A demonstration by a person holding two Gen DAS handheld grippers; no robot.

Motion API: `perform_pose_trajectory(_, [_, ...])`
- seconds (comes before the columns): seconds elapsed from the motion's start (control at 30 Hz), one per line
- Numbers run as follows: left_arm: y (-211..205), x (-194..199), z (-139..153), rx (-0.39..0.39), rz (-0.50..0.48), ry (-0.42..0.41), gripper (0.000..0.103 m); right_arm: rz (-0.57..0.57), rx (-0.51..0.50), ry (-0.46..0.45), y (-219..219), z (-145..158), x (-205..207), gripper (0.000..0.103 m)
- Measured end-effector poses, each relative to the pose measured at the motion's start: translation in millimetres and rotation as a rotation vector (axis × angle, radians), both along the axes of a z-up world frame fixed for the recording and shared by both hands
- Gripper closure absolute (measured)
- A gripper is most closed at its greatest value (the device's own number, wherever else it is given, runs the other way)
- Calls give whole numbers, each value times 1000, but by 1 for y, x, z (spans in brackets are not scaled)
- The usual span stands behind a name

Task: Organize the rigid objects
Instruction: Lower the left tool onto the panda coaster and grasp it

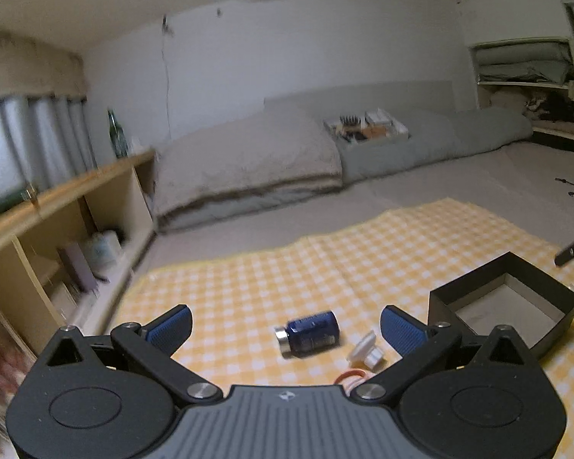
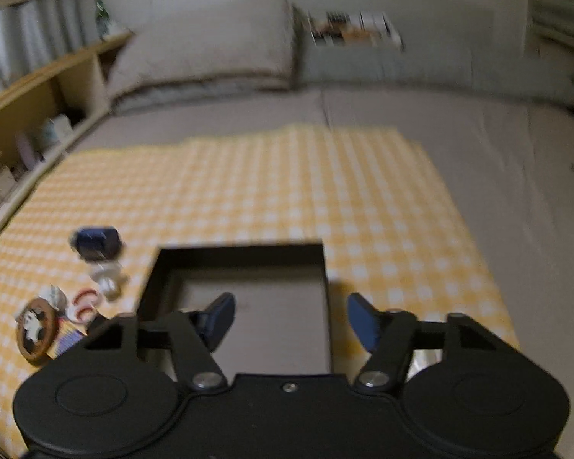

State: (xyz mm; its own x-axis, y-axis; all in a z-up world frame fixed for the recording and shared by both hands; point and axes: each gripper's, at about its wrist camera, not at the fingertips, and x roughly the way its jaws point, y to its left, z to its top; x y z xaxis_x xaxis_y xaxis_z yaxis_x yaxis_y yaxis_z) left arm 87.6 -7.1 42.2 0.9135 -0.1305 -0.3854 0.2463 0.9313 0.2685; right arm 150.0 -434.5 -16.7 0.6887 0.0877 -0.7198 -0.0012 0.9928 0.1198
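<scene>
**Both tools empty above the checked cloth**

The left tool [image 1: 286, 331] is seen with its blue pads spread wide and nothing held between them. Beyond it, on the yellow checked cloth [image 1: 248, 267], a dark blue bottle [image 1: 309, 334] is lying on its side, and a small white piece [image 1: 365, 350] is lying just beside it, towards the black box [image 1: 505, 298]. An orange ring [image 1: 351, 376] is partly hidden behind the tool's body. The box is standing open-topped on the cloth, and its pale floor can be seen.

The right tool [image 2: 291, 323] is held over the near part of the same box [image 2: 241, 252], its pads parted and nothing gripped; this view is blurred. Left of the box, the blue bottle [image 2: 95, 243], white pieces [image 2: 109, 277], the ring [image 2: 84, 300] and a round brown disc with a white figure [image 2: 36, 329] are gathered close together. The cloth is spread on a grey bed surface [image 2: 516, 153].
</scene>
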Motion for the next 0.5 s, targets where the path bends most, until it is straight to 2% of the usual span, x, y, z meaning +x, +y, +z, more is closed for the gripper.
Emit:
perform_pose_trajectory(0.03, [-1, 7, -1, -3, 3, 19, 0, 1, 12, 41, -4, -7, 6, 54])
perform_pose_trajectory(0.13, [4, 29, -13, -55, 1, 93, 0, -20, 55, 132, -13, -27, 17, 62])
perform_pose_trajectory(0.27, [14, 51, -39, -115, -17, 271, 0, -37, 47, 215, -16, -45, 28, 69])
perform_pose_trajectory(0.3, [15, 55, -44, -124, -26, 299, 0, -37, 43, 231, -16, -48, 31, 76])
perform_pose_trajectory(0.5, [17, 72, -81, -111, -43, 456, 0, -18, 21, 295, -12, -61, 44, 81])
